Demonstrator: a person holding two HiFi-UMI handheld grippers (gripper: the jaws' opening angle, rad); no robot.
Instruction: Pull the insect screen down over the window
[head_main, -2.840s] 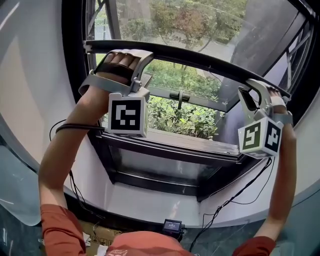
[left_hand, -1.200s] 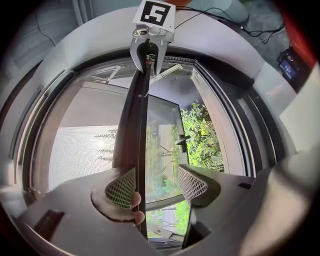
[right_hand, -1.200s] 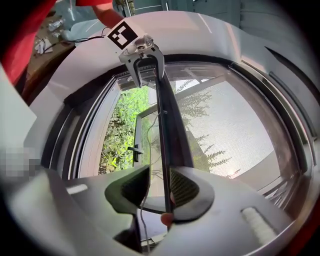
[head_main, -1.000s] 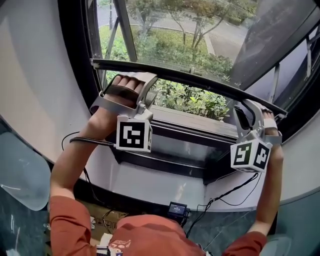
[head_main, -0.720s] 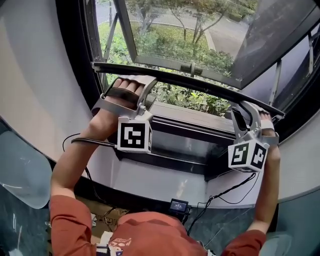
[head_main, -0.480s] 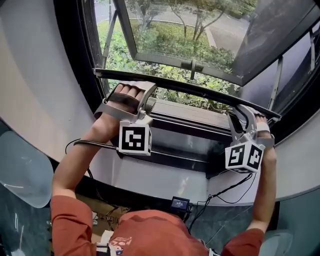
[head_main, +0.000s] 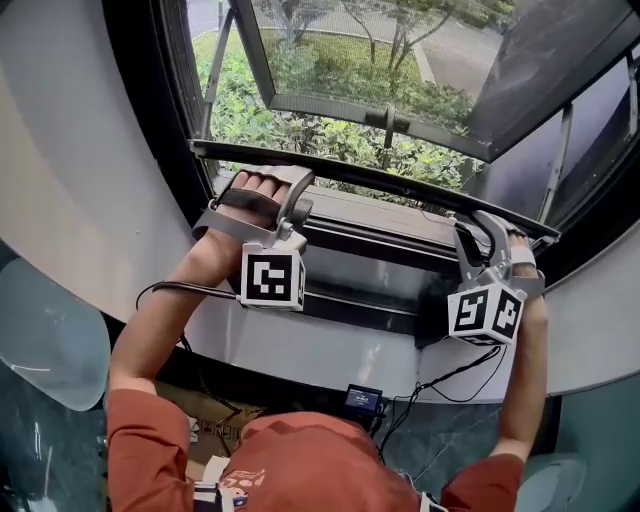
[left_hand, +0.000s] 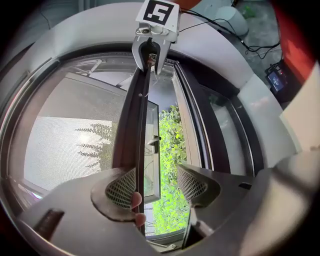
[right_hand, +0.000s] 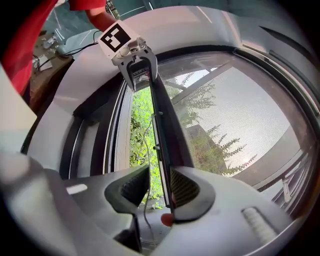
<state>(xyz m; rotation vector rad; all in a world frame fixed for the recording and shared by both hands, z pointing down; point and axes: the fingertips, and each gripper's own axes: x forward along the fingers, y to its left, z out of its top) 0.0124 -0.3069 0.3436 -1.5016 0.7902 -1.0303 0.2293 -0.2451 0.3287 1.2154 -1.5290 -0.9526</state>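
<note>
At the window (head_main: 340, 60), left gripper (left_hand: 157, 186) and right gripper (right_hand: 160, 188) straddle screen bar (head_main: 400, 188).

Screen bar (right_hand: 167, 135) between hand-held gripper (right_hand: 160, 189) jaws

No legible text, number or brand noted. White cube with black square marker (head_main: 272, 278), second white marker cube (head_main: 484, 314): patterns only. Small black screen device (head_main: 363, 398): display unreadable.

Left gripper (left_hand: 156, 184) and right gripper (right_hand: 159, 186): in head view the jaws are covered by hands and gripper bodies. In both gripper views the screen bar (head_main: 380, 180) has its near end hidden behind 1 jaw. Window sash (head_main: 400, 60) is cut off at the top edge. Small device (head_main: 363, 397): display too small to read.
</note>
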